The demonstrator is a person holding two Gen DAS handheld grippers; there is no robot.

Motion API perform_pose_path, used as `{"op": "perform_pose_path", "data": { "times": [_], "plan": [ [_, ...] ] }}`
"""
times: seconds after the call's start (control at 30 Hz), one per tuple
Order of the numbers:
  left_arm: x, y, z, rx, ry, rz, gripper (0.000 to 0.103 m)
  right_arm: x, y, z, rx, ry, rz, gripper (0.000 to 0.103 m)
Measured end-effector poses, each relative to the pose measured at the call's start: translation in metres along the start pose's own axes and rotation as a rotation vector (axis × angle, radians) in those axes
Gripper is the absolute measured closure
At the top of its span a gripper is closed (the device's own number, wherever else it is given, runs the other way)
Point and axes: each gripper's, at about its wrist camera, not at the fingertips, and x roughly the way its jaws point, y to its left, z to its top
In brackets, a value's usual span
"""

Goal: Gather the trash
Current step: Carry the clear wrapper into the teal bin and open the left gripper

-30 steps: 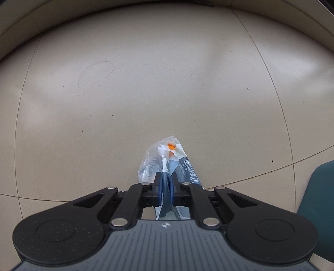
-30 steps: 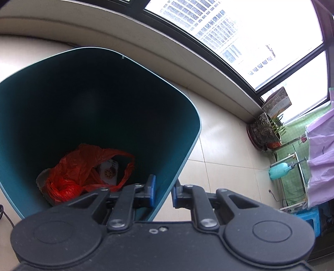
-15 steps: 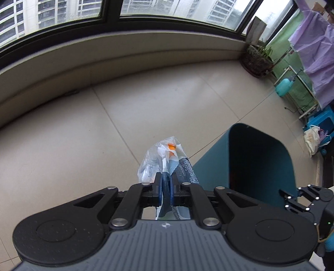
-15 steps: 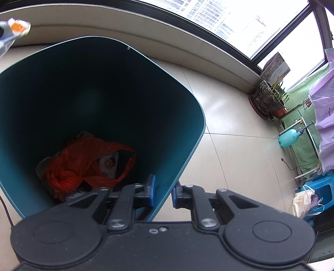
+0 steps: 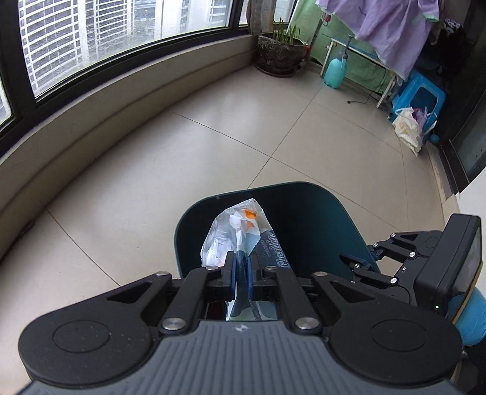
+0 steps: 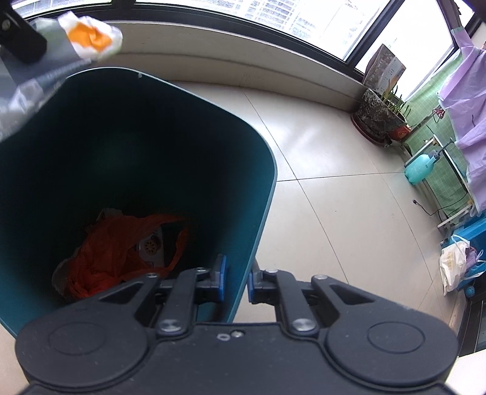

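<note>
My left gripper (image 5: 240,261) is shut on a crumpled plastic wrapper (image 5: 240,224), clear and blue with an orange and white patch. It hangs over the open mouth of the dark teal bin (image 5: 303,212). In the right wrist view the wrapper (image 6: 88,36) shows at the top left, above the bin (image 6: 121,136). My right gripper (image 6: 236,273) straddles the bin's near wall, its jaws closing on that rim. It also shows beside the bin as the right gripper (image 5: 360,252). A red plastic bag (image 6: 100,258) lies at the bin's bottom.
The bin stands on a beige tiled floor beside a curved window ledge (image 5: 91,115). A potted plant (image 5: 279,54), a teal spray bottle (image 5: 334,73), a blue stool (image 5: 422,94) and a white bag (image 5: 407,127) are at the far right. Purple cloth (image 5: 388,27) hangs above.
My left gripper has risen and swung with the wrapper from above bare floor to over the bin's mouth. The right gripper has kept its hold on the rim and shifted slightly.
</note>
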Motion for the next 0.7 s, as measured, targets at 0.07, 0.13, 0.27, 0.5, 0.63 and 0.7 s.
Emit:
{"op": "perform_pose_path", "data": {
  "times": [0.07,0.13,0.27,0.5,0.63,0.7],
  "plan": [
    [0.023,-0.011,0.004,0.018,0.042,0.0,0.096,0.005,-0.007,0.0,0.017,0.003,-0.015,0.091],
    [0.037,-0.018,0.002,0.031,0.066,0.008,0.097,0.011,-0.016,0.001,0.032,0.009,-0.037,0.09],
    [0.073,-0.04,0.011,0.073,0.133,0.005,0.096,0.024,-0.042,0.002,0.102,0.026,-0.063,0.089],
    [0.11,-0.066,0.021,0.124,0.208,0.054,0.096,0.034,-0.067,-0.004,0.142,0.036,-0.103,0.087],
    [0.121,-0.074,0.028,0.15,0.235,0.061,0.096,0.037,-0.076,-0.005,0.17,0.04,-0.104,0.087],
    [0.125,-0.079,0.03,0.159,0.248,0.064,0.096,0.038,-0.08,-0.004,0.177,0.044,-0.1,0.087]
  ]
}}
